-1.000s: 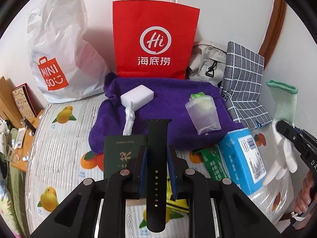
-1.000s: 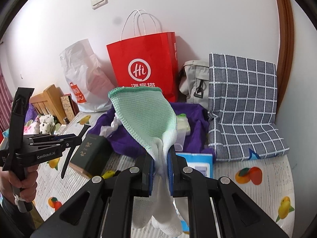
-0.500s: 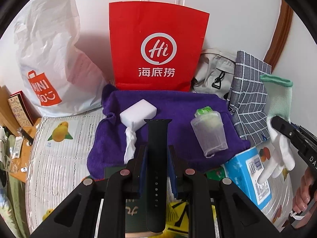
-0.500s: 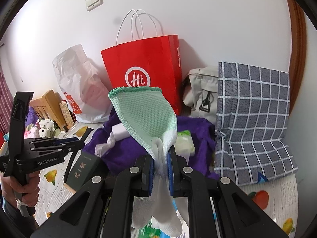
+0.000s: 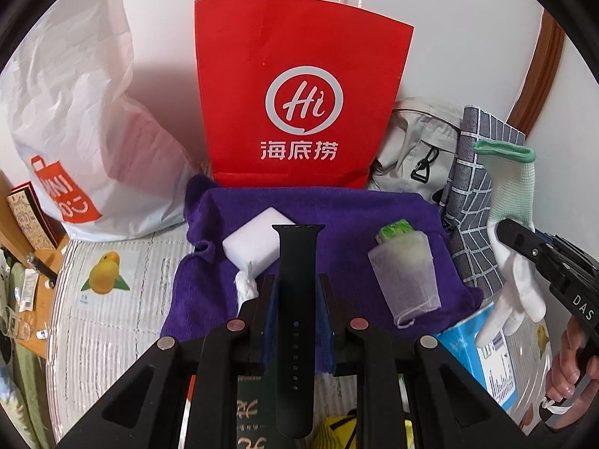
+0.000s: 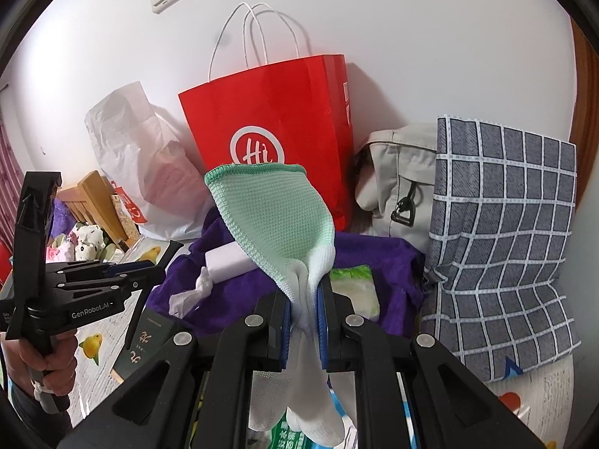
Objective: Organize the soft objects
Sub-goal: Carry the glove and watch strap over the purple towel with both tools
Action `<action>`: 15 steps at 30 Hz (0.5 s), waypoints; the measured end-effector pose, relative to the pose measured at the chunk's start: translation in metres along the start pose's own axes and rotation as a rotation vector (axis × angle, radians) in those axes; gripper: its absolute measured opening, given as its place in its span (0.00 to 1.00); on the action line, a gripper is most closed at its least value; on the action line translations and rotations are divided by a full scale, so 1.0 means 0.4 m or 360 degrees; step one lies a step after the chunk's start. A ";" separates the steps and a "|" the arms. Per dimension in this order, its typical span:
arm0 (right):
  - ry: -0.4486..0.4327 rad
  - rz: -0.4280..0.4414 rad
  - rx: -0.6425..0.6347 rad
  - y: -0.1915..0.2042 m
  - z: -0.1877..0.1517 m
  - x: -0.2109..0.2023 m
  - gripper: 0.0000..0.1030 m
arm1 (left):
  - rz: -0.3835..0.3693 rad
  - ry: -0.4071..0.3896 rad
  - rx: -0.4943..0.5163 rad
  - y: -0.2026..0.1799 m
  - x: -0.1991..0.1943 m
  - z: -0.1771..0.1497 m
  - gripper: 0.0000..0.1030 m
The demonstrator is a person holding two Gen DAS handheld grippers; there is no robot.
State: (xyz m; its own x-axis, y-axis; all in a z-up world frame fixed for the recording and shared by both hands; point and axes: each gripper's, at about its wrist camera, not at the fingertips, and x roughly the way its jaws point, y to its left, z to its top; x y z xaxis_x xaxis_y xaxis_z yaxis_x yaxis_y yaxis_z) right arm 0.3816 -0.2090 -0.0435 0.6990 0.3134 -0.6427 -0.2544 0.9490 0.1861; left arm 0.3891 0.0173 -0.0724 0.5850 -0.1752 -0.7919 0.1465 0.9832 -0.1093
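Both grippers loaded, mid-carry: left gripper [image 5: 297, 292] clamps the black watch strap [image 5: 295, 299], right gripper [image 6: 304, 299] pinches the glove [image 6: 284, 232], both above the purple towel [image 5: 348, 217]. Next probably needs lift over the red bag [image 5: 299, 93] rim before release.

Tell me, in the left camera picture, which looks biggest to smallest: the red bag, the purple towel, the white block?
1. Red bag and purple towel: they cover about the same area, so no clear winner.
2. White block: clearly smallest, partly hidden behind the black strap.
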 end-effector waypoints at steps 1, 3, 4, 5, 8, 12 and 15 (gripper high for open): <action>0.0001 -0.0001 -0.0002 -0.001 0.006 0.007 0.12 | -0.0002 0.0000 0.0000 -0.001 0.006 0.006 0.19; -0.0001 0.0001 -0.0001 -0.004 0.019 0.023 0.12 | -0.0012 0.0004 -0.0007 -0.001 0.019 0.017 0.19; -0.0002 0.0004 0.0000 -0.006 0.024 0.030 0.12 | -0.0016 0.0008 -0.0010 -0.002 0.026 0.022 0.19; -0.0001 0.0007 -0.0001 -0.007 0.028 0.036 0.12 | -0.0020 0.0011 -0.0009 -0.003 0.033 0.026 0.19; 0.0002 0.0019 0.0002 -0.009 0.041 0.061 0.12 | -0.0026 0.0018 0.0002 -0.007 0.055 0.037 0.19; 0.0030 0.0062 0.0027 -0.016 0.052 0.106 0.12 | -0.0040 0.0025 -0.0012 -0.001 0.085 0.050 0.19; 0.0055 0.0077 0.0051 -0.029 0.054 0.140 0.12 | -0.0071 0.0051 -0.0045 0.005 0.118 0.053 0.19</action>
State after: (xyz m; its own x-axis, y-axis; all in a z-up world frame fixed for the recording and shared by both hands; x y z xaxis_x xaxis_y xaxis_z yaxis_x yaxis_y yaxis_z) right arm 0.4382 -0.2018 -0.0654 0.6628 0.3580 -0.6577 -0.2655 0.9336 0.2406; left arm 0.4337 0.0099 -0.0972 0.5523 -0.2177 -0.8047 0.1493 0.9755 -0.1615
